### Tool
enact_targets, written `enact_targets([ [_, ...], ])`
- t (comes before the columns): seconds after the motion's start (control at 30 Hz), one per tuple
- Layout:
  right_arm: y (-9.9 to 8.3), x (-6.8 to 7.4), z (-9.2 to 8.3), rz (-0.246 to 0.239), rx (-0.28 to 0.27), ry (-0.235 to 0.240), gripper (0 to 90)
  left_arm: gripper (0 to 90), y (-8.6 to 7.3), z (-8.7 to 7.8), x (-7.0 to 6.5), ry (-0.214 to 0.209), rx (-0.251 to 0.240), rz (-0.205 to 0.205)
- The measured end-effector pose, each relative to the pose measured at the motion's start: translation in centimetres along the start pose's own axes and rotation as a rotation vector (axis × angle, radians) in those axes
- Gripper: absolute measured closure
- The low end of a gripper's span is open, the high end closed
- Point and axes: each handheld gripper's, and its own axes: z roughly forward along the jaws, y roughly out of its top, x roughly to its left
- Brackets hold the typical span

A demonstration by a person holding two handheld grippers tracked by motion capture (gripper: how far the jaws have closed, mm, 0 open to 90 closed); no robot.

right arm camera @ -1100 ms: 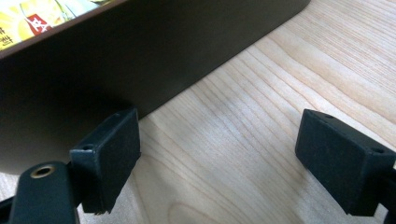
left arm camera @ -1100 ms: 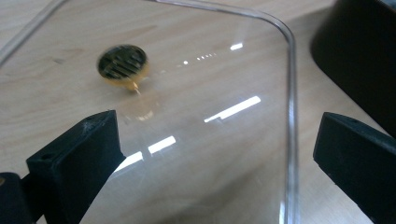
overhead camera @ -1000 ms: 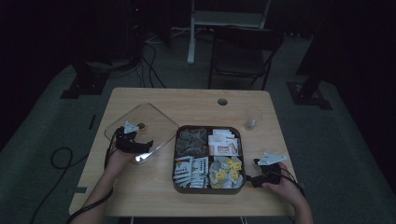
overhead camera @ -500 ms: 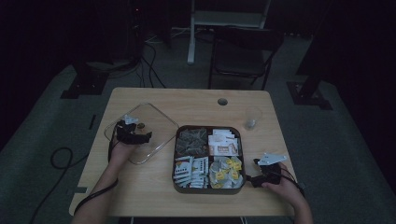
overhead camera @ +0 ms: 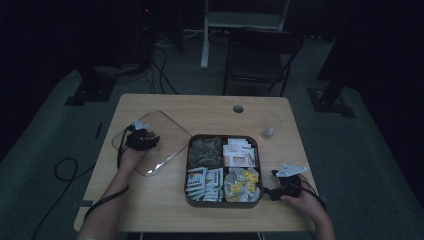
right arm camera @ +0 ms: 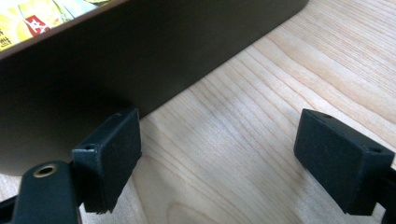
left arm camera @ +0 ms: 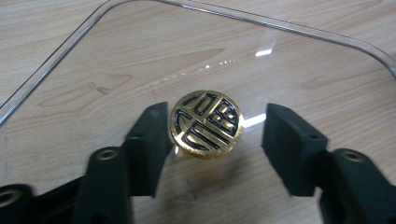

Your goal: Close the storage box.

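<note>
Left tool [overhead camera: 141, 138] sits over the clear lid [overhead camera: 167, 131], which lies flat on the worktop [overhead camera: 150, 200] at its left side, near the left and far edges. In the left gripper view the lid's raised rim curves round top left and top right, with bare wood outside it. The gold knob [left arm camera: 207, 123] with its black emblem stands at the lid's middle, between the two jaws. The jaws have just been closing: the left pad is at the knob's edge, touching or a hair off, I cannot tell which; the right pad stands clear with a visible gap, so nothing is clamped yet. The lid's right corner lies just beside the brown snack tray [overhead camera: 189, 172], touching or not I cannot tell.

The tray has four compartments holding packets and sits mid-worktop, its near edge close to the worktop's near edge. A small clear glass [overhead camera: 270, 126] stands far right, well apart from the tray, and a round cable hole [overhead camera: 238, 108] lies near the far edge.

Right tool [overhead camera: 284, 187] rests on the worktop at the tray's near right corner. Its jaws stand wide apart and hold nothing; in the right gripper view its left pad lies just beside the tray's dark wall, with open wood between and beyond the pads.
</note>
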Motion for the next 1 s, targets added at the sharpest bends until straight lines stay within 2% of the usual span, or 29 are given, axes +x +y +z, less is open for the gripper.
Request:
enact_targets([
  [0.13,0.0,0.0,0.0,0.000,0.000,0.000,14.6,53.2,0.0,0.3,0.0,0.020,-0.004,0.003],
  [0.23,0.0,0.0,0.0,0.000,0.000,0.000,14.6,58.3,0.0,0.3,0.3,0.009,-0.007,0.001],
  [0.47,0.0,0.0,0.0,0.000,0.000,0.000,14.6,59.2,0.3,0.4,0.3,0.012,0.005,0.008],
  [0.5,0.0,0.0,0.0,0.000,0.000,0.000,14.6,59.2,0.4,0.4,0.2,0.024,0.009,0.010],
  [0.63,0.0,0.0,0.0,0.000,0.000,0.000,14.6,59.5,0.5,0.1,0.4,0.035,0.009,-0.014],
  [0.67,0.0,0.0,0.0,0.000,0.000,0.000,14.6,59.6,0.5,0.0,0.5,0.039,0.002,-0.028],
  [0.83,0.0,0.0,0.0,0.000,0.000,0.000,14.6,59.6,1.0,-1.3,1.0,0.037,-0.007,-0.040],
  [1.0,0.0,0.0,0.0,0.000,0.000,0.000,14.6,59.6,1.8,-2.6,0.9,0.031,-0.018,-0.024],
])
